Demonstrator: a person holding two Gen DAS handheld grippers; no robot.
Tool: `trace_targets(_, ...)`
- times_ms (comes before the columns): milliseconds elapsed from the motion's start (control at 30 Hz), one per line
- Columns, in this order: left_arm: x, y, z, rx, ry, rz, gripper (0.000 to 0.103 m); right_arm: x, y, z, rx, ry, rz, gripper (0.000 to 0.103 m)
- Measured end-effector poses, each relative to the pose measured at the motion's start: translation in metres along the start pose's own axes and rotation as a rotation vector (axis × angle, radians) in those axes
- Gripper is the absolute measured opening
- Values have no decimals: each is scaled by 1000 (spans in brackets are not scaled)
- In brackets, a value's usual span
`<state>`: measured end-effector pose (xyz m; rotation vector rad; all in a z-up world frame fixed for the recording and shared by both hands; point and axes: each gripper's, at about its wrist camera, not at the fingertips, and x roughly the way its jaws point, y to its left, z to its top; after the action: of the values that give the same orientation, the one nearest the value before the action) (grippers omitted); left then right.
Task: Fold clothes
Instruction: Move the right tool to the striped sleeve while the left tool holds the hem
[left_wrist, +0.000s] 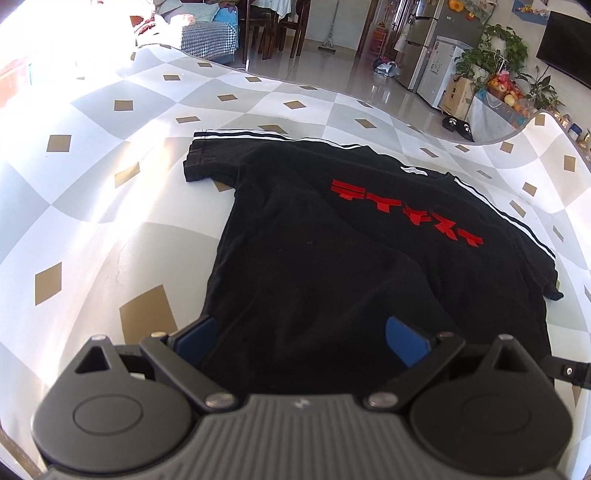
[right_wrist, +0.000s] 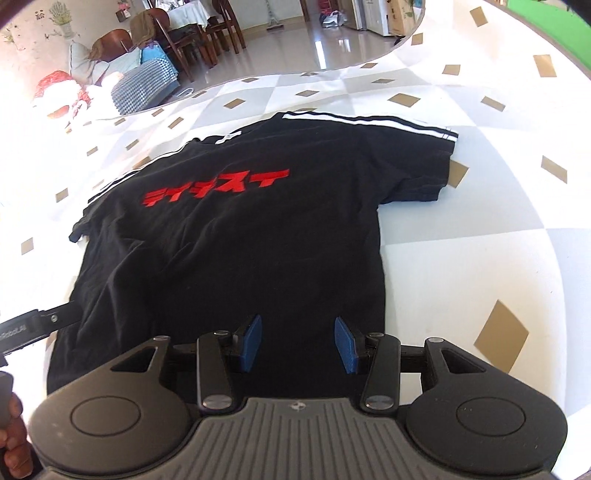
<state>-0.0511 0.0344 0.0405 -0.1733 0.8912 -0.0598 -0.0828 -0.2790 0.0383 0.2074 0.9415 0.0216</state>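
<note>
Both jaws were spread wide with nothing between them. From the left wrist view, the left gripper (left_wrist: 299, 341) hung over the bottom hem of a black t-shirt (left_wrist: 332, 251), which lay flat, red lettering (left_wrist: 410, 212) up, on a table with a checkered cloth (left_wrist: 110, 155), and a bit of the right gripper (left_wrist: 569, 371) poked in at the edge. From the right wrist view, the right gripper (right_wrist: 298, 341) sat over the same hem, blue pads (right_wrist: 253, 341) apart, with the shirt's white-striped sleeves spread out and the left gripper (right_wrist: 37, 325) off to the side.
</note>
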Motion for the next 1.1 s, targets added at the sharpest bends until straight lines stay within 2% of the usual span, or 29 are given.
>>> trace_targets(200, 7, -4, 0, 18, 13, -9, 99, 16, -13, 15, 1, -11, -67, 43)
trace_targets(500, 19, -18, 0, 90, 25, -31, 99, 41, -32, 36, 67, -3, -95, 43)
trace_targets(700, 25, -15, -1, 75, 40, -24, 99, 51, -35, 43, 50, -35, -83, 42)
trace_targets(833, 27, -8, -1, 45, 48, -17, 99, 57, -20, 44, -75, -51, -146, 28)
trace_targets(1000, 29, -3, -2, 23, 55, -18, 99, 61, -19, 44, -116, -79, -184, 10)
trace_targets(1100, 30, -2, -1, 23, 53, -13, 99, 63, -19, 44, -140, -95, -207, 9)
